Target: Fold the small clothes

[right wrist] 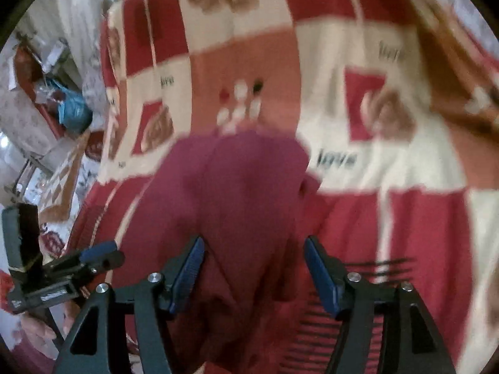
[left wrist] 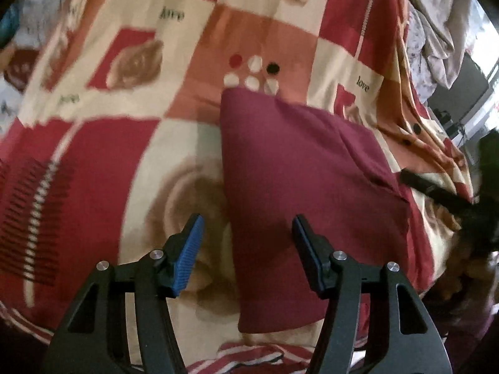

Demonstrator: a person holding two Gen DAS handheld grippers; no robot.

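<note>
Maroon cloth [left wrist: 299, 168], soft and folded flat: we are seeing it lying mid-bedspread [left wrist: 103, 143], just below the printed dots. Left gripper [left wrist: 248, 233] and right gripper [right wrist: 254, 255] are hovering spread wide, grasping nothing.

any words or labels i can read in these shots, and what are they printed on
"love" – on a cream square of the patterned bedspread, right of the maroon garment.
"love" – on another cream square, upper part of the left wrist view.
"love" – on the cream band in the right wrist view, blurred but legible.
Other small prints on the bedspread are too blurred to read. No text shows on the garment.
</note>
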